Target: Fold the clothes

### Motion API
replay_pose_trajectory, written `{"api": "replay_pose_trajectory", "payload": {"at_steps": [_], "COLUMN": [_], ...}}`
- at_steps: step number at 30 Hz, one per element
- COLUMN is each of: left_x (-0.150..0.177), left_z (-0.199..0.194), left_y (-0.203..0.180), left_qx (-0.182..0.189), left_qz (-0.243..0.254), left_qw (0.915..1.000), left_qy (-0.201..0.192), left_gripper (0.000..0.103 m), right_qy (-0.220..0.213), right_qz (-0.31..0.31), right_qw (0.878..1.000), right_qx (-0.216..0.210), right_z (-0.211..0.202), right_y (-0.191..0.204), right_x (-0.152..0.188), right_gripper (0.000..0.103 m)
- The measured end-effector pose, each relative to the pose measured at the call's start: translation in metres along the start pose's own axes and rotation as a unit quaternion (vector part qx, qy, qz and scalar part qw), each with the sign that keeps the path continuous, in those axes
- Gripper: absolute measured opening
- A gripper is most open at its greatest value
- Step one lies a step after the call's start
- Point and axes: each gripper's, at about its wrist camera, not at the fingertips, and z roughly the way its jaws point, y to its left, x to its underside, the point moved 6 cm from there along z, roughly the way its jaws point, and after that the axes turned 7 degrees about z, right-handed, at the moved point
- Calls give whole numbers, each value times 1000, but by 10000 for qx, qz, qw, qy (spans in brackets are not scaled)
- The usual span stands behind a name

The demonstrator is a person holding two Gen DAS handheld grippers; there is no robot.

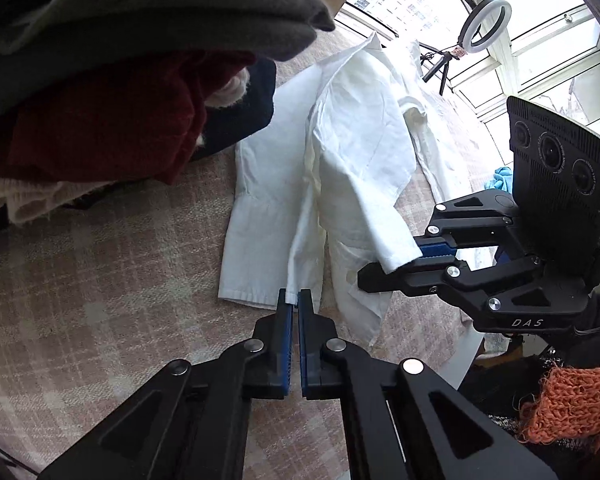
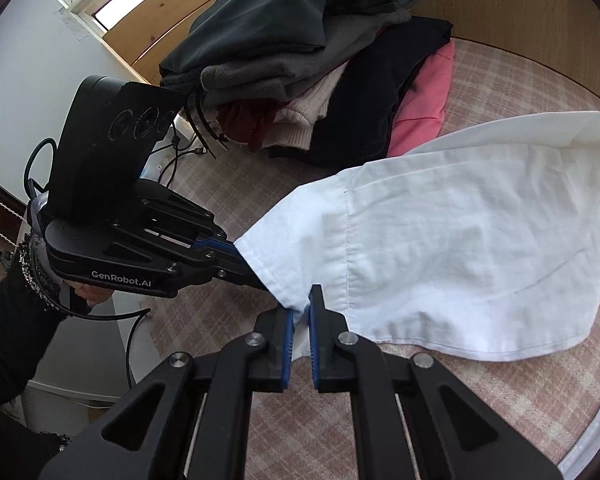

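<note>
Tongs both pinch your white shirt (image 1: 352,152): left tongs (image 1: 294,300) clamp a hem edge at lower centre, right tongs (image 2: 300,312) grip its corner above the plaid bed (image 1: 100,280).

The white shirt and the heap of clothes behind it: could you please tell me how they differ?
The white shirt is one pale garment lying partly spread across the checked cover; the heap is many dark, red, cream and pink garments stacked together. The shirt is pinched by the left gripper and right gripper; the heap is untouched. Both rest on the cover.
</note>
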Motion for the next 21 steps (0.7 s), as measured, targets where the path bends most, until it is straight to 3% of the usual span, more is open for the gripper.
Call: {"api": "replay_pose_trajectory", "payload": {"at_steps": [7,8,10,12,16,21], "left_x": [-7,-7,-7,-8,-11,-7], "left_z": [-14,-15,-13,-12,-11,-15], "left_y": [2,2,1,1,-3,-7], "left_qx": [265,260,253,271,258,378], "left_qz": [6,15,11,-23,-28,-98], "left_qw": [9995,9995,9996,9995,9994,9989], "left_qy": [-176,-161,-136,-150,-215,-272], "left_gripper": [3,8,34,42,49,51], "right_qy": [191,231,294,318,368,369], "right_qz": [-246,-258,-273,-271,-222,-136], "right_qw": [9992,9991,9989,9988,9988,9992], "right_qx": [253,257,255,261,216,75], "right_z": [21,25,30,35,40,43], "right_y": [5,5,5,5,2,-2], "right_x": [0,1,3,3,3,2], "right_gripper": [7,7,7,7,7,7]}}
